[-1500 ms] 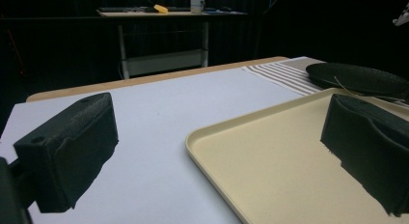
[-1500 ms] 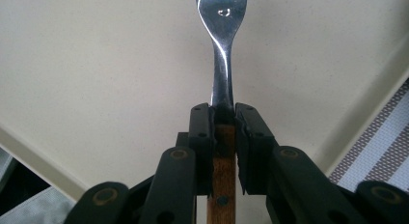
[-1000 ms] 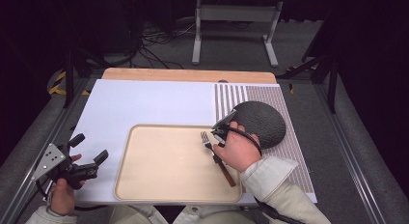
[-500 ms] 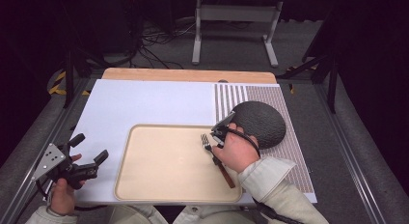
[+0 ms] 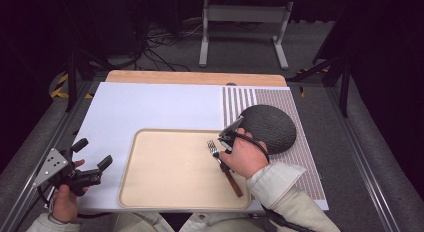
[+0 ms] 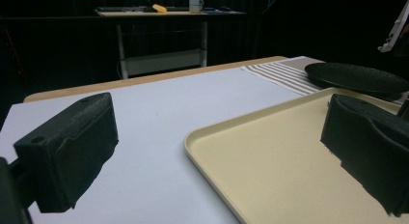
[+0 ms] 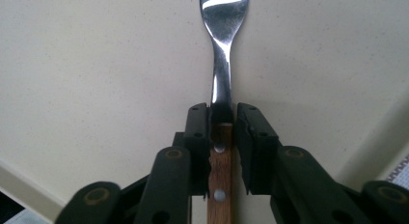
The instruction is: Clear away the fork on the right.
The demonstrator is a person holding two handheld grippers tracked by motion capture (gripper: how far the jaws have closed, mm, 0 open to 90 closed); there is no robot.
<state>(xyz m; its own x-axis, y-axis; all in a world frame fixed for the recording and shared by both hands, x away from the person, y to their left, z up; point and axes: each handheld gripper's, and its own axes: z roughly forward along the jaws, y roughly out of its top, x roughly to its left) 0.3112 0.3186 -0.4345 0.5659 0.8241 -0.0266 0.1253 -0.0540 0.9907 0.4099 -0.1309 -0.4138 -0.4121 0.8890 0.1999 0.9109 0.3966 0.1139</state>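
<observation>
Beige tray, one; one wooden-handled fork on it; one dark plate. Right gripper has just been opening, jaws flanking the fork handle with slight gaps. Left gripper spread, empty.

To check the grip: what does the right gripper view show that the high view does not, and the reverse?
Right gripper view: the wooden handle of the fork lies between the jaws of the right gripper, which have just been opening, with a thin gap on one side. High view: the open left gripper and the dark plate. Both: the fork on the beige tray.
</observation>
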